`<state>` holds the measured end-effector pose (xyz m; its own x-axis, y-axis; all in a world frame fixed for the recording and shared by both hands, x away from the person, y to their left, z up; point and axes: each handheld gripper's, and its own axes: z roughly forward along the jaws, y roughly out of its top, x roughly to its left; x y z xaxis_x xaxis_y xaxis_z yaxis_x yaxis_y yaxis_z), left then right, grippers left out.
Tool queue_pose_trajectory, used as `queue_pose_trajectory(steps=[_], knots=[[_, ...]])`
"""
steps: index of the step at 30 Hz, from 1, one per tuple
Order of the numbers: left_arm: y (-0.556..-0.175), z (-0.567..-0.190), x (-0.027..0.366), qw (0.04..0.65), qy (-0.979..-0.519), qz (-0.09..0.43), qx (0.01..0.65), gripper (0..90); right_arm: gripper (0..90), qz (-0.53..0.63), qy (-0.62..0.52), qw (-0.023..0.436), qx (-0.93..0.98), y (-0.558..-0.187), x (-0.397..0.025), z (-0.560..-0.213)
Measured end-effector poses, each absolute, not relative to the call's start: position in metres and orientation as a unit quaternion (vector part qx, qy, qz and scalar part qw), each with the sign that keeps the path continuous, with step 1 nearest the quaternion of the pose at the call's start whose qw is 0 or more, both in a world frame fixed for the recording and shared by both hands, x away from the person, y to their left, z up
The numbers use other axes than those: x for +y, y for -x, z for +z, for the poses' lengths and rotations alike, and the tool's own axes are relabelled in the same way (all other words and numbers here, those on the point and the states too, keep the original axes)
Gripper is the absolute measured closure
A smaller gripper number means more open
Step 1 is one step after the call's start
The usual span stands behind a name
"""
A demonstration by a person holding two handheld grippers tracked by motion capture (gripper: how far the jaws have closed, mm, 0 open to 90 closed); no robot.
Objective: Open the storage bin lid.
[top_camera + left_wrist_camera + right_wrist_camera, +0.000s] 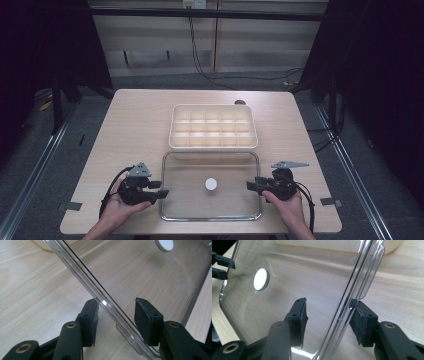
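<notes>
Clear lid [210, 186], flat on the worktop [135, 125] at its near edge, just in front of the cream compartment tray [213, 127]; a white round knob [211, 184] sits at its centre. Left tongs [164, 192] at the lid's left rim [100, 296], jaws apart on either side of it, not closed; right tongs [248, 185] likewise straddling the right rim [352, 293], one pad touching, jaws open.

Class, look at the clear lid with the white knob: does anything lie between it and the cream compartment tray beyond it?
Nothing visible does. The clear rectangular plastic lid lies flat right in front of the cream compartment tray, with bare wooden table around them. Each open tool, left and right, straddles a lid edge.
</notes>
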<state>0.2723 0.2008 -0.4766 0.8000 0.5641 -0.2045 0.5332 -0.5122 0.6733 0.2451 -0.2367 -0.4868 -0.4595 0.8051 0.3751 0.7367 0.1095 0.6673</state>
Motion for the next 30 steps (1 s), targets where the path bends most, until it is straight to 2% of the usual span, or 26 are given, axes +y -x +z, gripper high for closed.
queue_pose_trajectory(steps=[30], knots=[[-0.279, -0.486, 0.199, 0.370, -0.867, -0.008, 0.333, 50.5, 39.4, 0.388, -0.528, 0.060, 0.753, -0.248, -0.230, -0.497]])
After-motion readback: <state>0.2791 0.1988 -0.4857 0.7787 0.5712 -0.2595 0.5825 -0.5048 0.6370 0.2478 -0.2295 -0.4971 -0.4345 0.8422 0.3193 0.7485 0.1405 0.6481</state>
